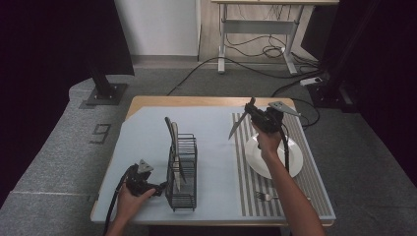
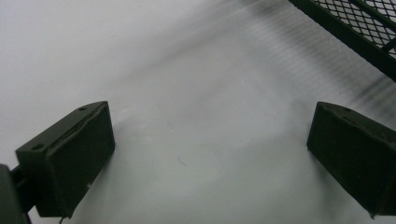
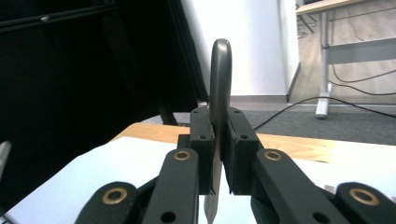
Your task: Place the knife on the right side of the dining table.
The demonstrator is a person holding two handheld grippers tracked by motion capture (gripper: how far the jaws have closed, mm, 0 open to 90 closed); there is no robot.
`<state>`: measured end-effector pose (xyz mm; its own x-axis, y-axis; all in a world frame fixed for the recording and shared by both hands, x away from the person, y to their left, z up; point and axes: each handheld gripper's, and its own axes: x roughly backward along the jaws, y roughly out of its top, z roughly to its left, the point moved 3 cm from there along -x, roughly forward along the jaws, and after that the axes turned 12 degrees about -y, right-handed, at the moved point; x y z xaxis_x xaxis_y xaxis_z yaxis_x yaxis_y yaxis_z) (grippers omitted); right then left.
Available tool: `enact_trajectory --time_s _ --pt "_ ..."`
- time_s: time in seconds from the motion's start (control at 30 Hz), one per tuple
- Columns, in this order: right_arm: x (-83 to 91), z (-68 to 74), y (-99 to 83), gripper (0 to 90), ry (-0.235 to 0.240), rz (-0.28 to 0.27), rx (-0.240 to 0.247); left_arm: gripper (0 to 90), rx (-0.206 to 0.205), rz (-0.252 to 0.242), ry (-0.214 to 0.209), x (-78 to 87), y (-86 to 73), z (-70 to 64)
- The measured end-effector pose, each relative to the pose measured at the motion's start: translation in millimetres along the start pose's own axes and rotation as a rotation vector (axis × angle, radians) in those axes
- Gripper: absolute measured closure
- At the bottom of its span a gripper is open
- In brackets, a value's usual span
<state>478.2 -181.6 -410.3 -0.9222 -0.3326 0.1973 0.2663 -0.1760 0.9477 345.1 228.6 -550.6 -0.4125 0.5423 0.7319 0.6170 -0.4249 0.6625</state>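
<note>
Near, the left gripper rests spread open beside the rack, which holds cutlery. The right gripper clamps a knife aloft, far right; placing it remains.

The high view is dim, its left and right edges sunk in black, with the pale table brightest. The left gripper view is washed-out and motion-smeared; the right gripper view's near jaws are soft.
</note>
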Motion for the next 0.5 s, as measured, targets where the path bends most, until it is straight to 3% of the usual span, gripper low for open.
enact_trajectory --time_s 0.5 --pt "-15.0 -33.0 0.4 83.3 -0.077 -0.001 -0.063 0.2 -0.001 -0.001 0.001 -0.1 -0.1 0.0"
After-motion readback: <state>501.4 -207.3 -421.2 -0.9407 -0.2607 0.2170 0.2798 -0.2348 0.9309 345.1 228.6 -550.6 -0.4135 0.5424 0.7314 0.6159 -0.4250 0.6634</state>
